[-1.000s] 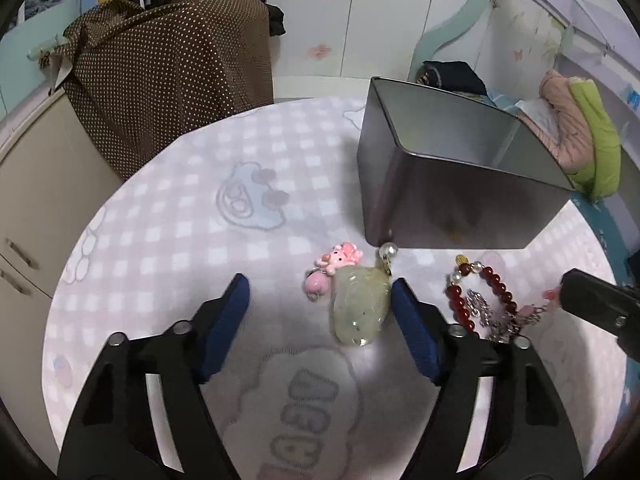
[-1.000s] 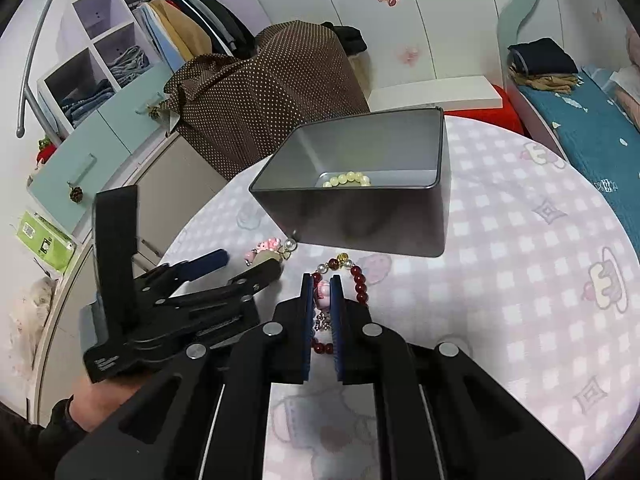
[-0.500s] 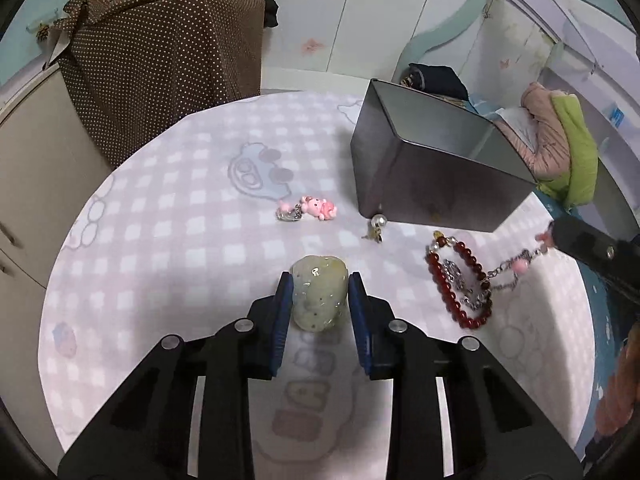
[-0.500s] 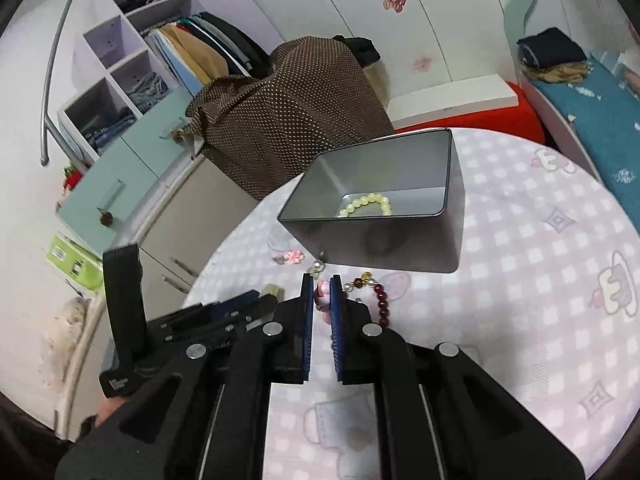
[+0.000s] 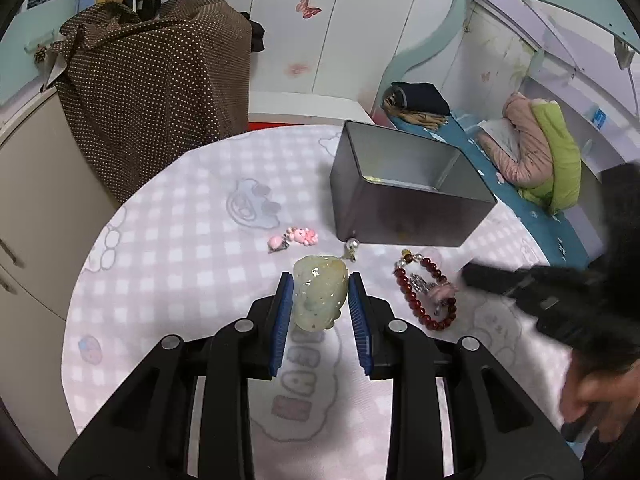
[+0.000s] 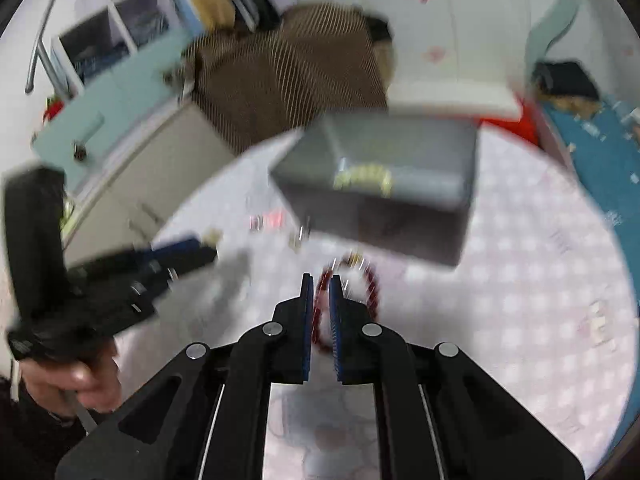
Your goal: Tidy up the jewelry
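Note:
My left gripper [image 5: 320, 286] is shut on a pale green jade pendant [image 5: 319, 298], held above the table. A red bead bracelet [image 5: 426, 294] with a silver and pink charm lies on the table to its right. My right gripper [image 6: 319, 286] is nearly closed over that bracelet [image 6: 370, 280]; the right wrist view is blurred, so I cannot tell whether it grips anything. The grey metal box [image 5: 404, 192] stands behind, with a yellow bead bracelet [image 6: 362, 178] inside. A pink charm [image 5: 294, 238] and a small pearl charm [image 5: 352, 248] lie near the box.
The round table [image 5: 180, 220] has a pink checked cloth. A brown dotted cover [image 5: 156, 76] drapes furniture behind it, with a cupboard [image 5: 24, 184] at left. A bed with clothes [image 5: 536, 152] is at right. The right gripper body [image 5: 560, 300] shows at the left wrist view's right.
My left gripper closed on the jade pendant and lifted it. My right gripper rose with the pink charm chain, then dropped fast towards the red bracelet; the chain now lies on the bracelet.

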`<state>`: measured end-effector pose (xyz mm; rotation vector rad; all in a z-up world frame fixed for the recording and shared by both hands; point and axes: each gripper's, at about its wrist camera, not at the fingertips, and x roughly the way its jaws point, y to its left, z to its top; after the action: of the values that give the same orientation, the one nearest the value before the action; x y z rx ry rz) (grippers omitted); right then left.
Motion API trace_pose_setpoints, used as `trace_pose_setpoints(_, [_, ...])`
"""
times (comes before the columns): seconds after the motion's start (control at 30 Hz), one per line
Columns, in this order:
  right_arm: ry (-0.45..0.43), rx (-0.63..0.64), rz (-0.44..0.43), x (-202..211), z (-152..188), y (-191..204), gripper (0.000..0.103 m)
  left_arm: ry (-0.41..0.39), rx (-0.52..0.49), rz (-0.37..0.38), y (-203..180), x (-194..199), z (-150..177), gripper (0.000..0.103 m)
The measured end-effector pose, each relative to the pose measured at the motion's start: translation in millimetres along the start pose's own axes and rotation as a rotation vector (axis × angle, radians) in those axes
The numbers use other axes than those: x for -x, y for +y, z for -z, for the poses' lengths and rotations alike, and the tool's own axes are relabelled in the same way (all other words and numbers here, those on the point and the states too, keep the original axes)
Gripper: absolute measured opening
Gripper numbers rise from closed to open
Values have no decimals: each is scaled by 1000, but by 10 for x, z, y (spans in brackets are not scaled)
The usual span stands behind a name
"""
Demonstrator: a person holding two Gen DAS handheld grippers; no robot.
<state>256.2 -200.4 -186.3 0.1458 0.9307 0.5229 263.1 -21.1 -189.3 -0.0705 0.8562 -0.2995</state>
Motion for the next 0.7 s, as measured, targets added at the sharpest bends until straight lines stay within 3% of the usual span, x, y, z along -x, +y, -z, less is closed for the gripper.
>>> trace_pose_setpoints(0.1, [48,-11,48,-182,109,-71,7,5,-4,8,-12,-5,18,28])
trace_pose_setpoints(0.17, [6,-77,-11,-96,117,-167,7,4,-10,6,-26,-1,27,28])
trace_pose_setpoints(0.47, [-57,-116,-44,121,33,-306,7,-7,-7,12,-9,15,-3,28])
trace_pose_setpoints(0.53, [-39,-99,-48,105,40,-263,13,-5,-10,13,-15,8,4,28])
trace_pose_setpoints(0.6, [-4,-51,-25,38,68,-126,38,0,-10,14,-16,-11,12,28])
trace_pose_setpoints(0.7, [2,-3,13,-43,91,43,43,3,-3,13,-1,-29,17,28])
